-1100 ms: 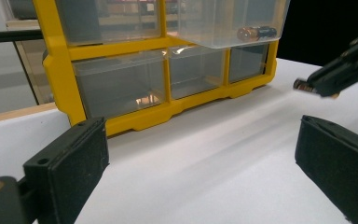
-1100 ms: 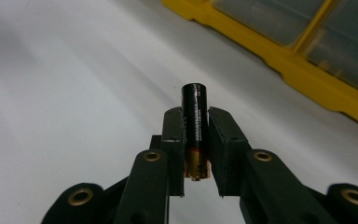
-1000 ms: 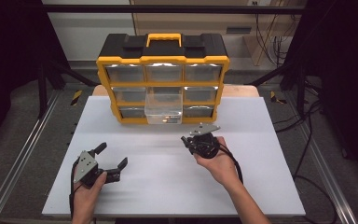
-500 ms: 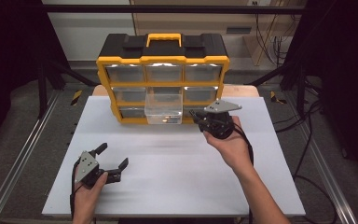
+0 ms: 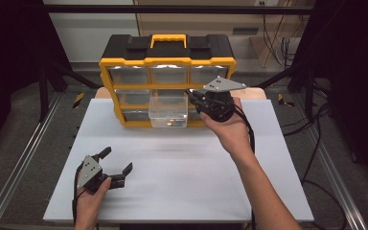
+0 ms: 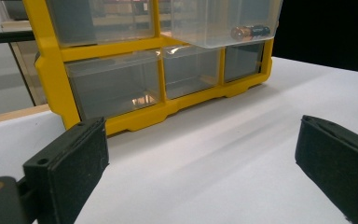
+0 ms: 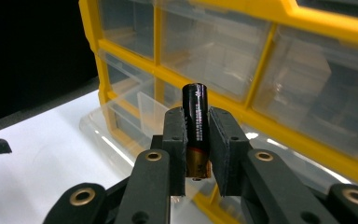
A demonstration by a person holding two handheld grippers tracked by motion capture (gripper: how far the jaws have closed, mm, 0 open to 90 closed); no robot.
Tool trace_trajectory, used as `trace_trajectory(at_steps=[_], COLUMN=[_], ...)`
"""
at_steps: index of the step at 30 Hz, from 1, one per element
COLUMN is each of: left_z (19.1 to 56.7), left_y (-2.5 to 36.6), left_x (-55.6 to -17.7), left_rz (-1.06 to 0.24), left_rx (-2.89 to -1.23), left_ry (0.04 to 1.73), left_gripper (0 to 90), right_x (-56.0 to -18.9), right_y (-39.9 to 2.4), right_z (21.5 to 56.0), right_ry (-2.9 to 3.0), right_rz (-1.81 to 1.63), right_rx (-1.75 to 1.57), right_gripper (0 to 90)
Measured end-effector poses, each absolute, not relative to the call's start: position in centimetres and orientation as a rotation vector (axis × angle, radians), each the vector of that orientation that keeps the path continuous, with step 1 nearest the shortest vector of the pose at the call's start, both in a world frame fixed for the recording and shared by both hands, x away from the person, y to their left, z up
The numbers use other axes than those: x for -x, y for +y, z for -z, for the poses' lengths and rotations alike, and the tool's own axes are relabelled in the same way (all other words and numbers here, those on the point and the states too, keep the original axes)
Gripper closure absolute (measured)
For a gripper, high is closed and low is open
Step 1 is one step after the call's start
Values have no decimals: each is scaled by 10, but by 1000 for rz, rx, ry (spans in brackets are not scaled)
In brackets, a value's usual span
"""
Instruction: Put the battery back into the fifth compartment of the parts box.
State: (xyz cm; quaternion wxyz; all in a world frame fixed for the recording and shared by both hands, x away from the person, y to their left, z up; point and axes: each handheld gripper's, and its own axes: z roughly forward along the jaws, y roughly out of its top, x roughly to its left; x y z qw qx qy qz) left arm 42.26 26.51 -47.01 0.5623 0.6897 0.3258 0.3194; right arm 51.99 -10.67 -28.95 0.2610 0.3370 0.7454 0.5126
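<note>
Battery (image 7: 196,128) clamped upright in your right gripper (image 7: 197,140), beside open drawer (image 5: 168,112); left gripper (image 5: 113,164) jaws apart over worktop (image 5: 182,182).

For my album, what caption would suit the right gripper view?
The right gripper pinches a black and gold battery upright before a yellow drawer organizer, whose clear drawer stands pulled open.

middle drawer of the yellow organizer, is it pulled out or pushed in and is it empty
Pulled out: the clear drawer sticks forward past the organizer front. Not empty: a battery lies inside it.
</note>
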Motion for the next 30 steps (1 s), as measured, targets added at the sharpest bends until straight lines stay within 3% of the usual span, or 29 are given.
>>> trace_trajectory(at_steps=[11,30], left_z=[471,471], left_y=[266,264], left_x=[-423,-424], left_rz=[-751,-750], left_rx=[-1631,-1640], left_ry=[766,762], left_gripper=[26,26], right_x=[-541,-544], right_y=[-81,-59], right_z=[281,281], right_ry=[2055,2122], right_rz=[-1390,-1348], right_rx=[-891,-852], right_gripper=[771,771])
